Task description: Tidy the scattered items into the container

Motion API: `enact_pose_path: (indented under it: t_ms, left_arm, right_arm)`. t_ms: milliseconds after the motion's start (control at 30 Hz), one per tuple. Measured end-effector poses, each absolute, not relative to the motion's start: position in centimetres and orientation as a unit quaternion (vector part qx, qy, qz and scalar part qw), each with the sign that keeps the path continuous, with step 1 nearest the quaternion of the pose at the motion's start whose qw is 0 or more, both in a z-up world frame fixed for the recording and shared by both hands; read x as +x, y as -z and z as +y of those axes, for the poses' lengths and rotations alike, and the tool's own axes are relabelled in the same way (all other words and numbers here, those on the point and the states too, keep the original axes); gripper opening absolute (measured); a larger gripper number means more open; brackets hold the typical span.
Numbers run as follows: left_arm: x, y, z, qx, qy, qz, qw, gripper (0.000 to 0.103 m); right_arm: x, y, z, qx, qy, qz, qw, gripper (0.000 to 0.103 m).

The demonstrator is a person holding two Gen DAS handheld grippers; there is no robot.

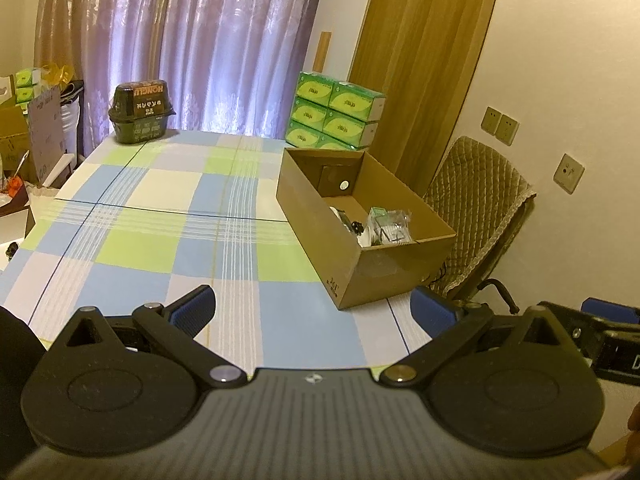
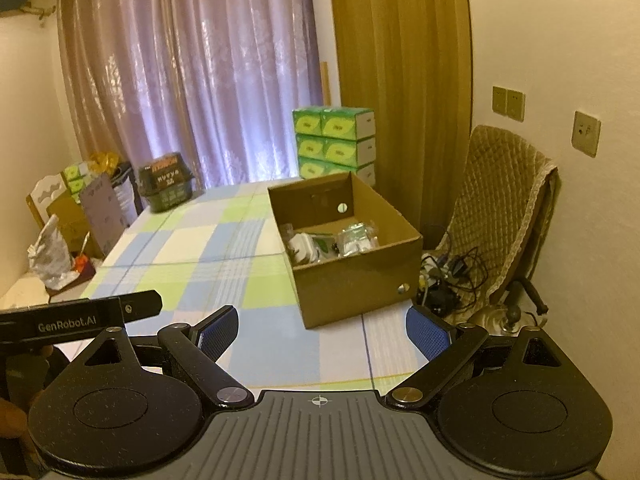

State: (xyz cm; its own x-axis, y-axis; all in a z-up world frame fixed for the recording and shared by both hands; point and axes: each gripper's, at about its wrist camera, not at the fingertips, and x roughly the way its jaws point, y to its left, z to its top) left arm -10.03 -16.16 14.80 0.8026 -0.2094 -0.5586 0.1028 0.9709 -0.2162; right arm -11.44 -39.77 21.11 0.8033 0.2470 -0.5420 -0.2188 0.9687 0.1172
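Note:
An open cardboard box (image 1: 352,268) (image 2: 352,280) stands on the right side of the checked tablecloth (image 1: 160,216) (image 2: 192,248). Inside it lie small items: clear plastic bags (image 1: 390,224) (image 2: 356,238), a white piece (image 2: 300,246) and a dark piece (image 1: 356,227). My left gripper (image 1: 314,310) is open over the near table edge, nothing between its blue pads. My right gripper (image 2: 322,332) is open too, empty, a little short of the box's near wall. Each gripper shows at the edge of the other's view.
A dark green container (image 1: 141,114) (image 2: 166,188) sits at the table's far left corner. Green tissue boxes (image 1: 336,114) (image 2: 336,144) are stacked behind the cardboard box. A padded chair (image 1: 476,216) (image 2: 500,208) with tangled cables (image 2: 448,276) stands right of the table. Clutter fills the floor at left.

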Motion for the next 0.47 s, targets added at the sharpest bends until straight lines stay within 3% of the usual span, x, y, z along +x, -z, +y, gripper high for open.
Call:
enact_pose_path:
  t_ms: [467]
  left_arm:
    - [-9.98, -14.69, -15.91, -0.088, 0.085, 0.3, 0.946, 0.102]
  right_arm:
    - [-11.51, -20.76, -39.52, 0.019, -0.12, 0.288, 0.95, 0.096]
